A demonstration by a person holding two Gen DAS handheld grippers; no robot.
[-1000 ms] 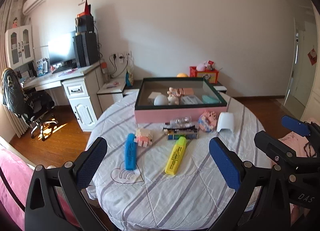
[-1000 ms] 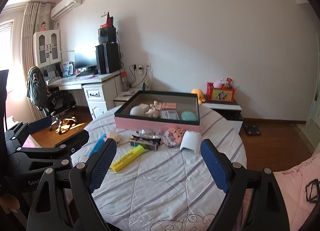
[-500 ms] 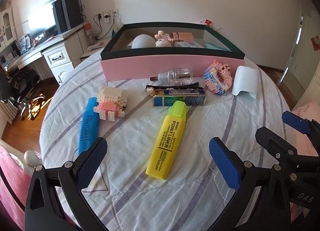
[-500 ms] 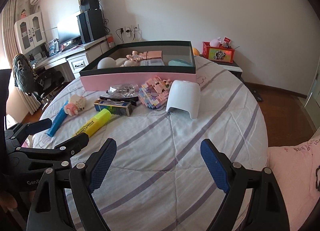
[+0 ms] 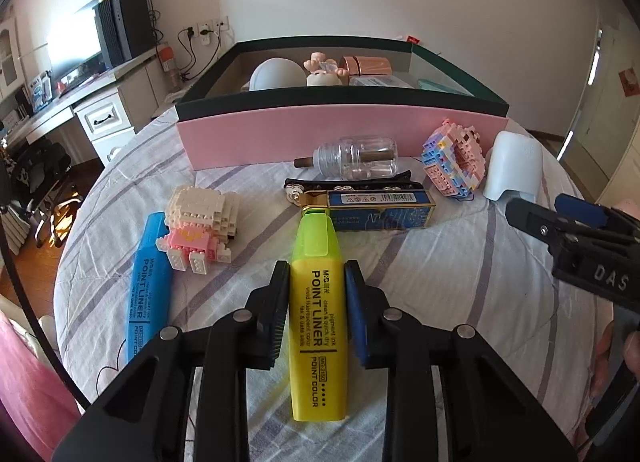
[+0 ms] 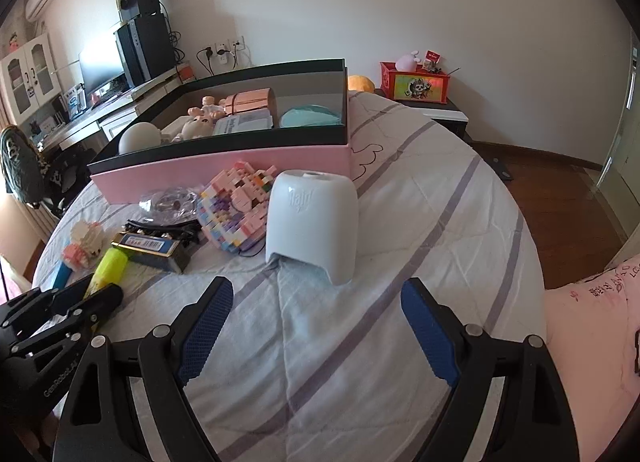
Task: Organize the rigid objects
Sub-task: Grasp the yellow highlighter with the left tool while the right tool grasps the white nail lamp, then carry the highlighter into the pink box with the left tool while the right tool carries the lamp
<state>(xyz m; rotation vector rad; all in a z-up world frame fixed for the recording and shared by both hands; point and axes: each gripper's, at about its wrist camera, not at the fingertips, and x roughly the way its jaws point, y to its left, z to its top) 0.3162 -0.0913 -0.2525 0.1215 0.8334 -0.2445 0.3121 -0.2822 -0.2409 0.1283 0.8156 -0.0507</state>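
The left gripper (image 5: 317, 304) closes its jaws onto a yellow highlighter (image 5: 318, 326) lying flat on the striped table (image 5: 440, 282), pads against both sides of its barrel, tilted down from the near edge. The right gripper (image 6: 316, 336) hangs wide and empty just short of a white plastic housing (image 6: 312, 221), which stands beside the pink box (image 6: 224, 169).

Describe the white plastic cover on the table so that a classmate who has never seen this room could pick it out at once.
Start at the big pink box with the dark rim on the round table. In front of its right corner, beside a pastel brick model, stands the white plastic cover. It is the only smooth, plain white, rounded shell there, with an arched opening at its base.
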